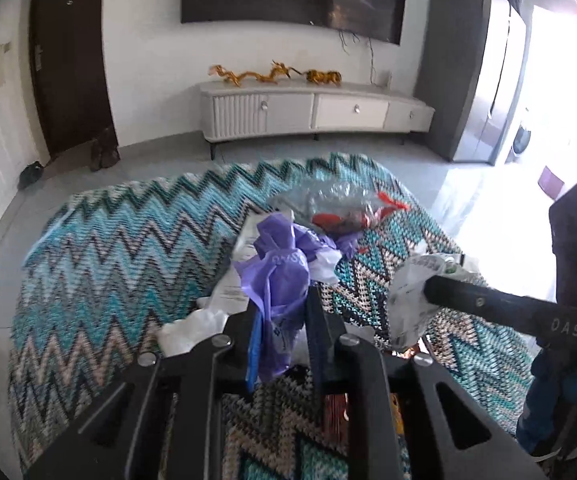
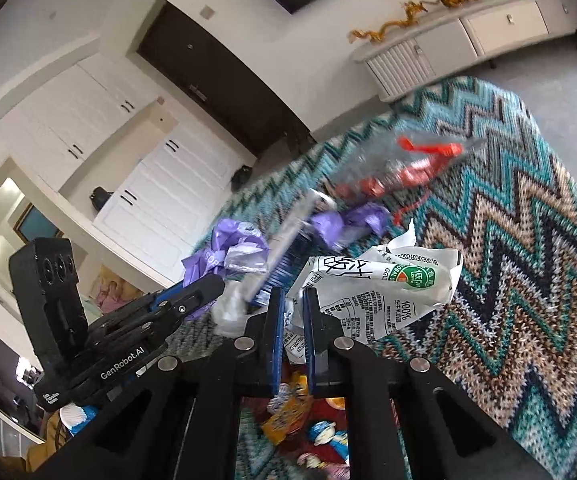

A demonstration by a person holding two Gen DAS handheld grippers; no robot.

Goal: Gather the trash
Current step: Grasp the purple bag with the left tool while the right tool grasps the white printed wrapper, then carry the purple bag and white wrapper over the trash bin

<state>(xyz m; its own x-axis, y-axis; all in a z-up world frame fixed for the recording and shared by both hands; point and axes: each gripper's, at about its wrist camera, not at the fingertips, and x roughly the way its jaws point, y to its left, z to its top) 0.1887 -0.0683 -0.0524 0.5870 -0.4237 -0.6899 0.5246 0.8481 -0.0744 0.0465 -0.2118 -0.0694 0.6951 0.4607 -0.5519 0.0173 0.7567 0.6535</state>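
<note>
My left gripper point(image 1: 282, 304) is shut on a crumpled purple plastic bag point(image 1: 280, 276), which bulges out above its fingers over the zigzag cloth point(image 1: 120, 248). My right gripper point(image 2: 290, 300) is shut on a crumpled white printed wrapper point(image 2: 372, 296); the left wrist view shows that wrapper point(image 1: 410, 292) at the tip of the right gripper point(image 1: 428, 292). The left gripper point(image 2: 212, 292) with the purple bag point(image 2: 224, 252) shows at the left of the right wrist view. A clear bag with red scraps point(image 1: 340, 208) lies further back on the cloth, also as the clear bag point(image 2: 404, 168).
White paper and plastic scraps point(image 1: 196, 324) lie beside the left fingers. Colourful snack packets point(image 2: 308, 424) lie below the right gripper. Beyond the cloth stand a white TV cabinet point(image 1: 312, 110) and a dark door point(image 1: 68, 60); white cupboards point(image 2: 148, 184) line the wall.
</note>
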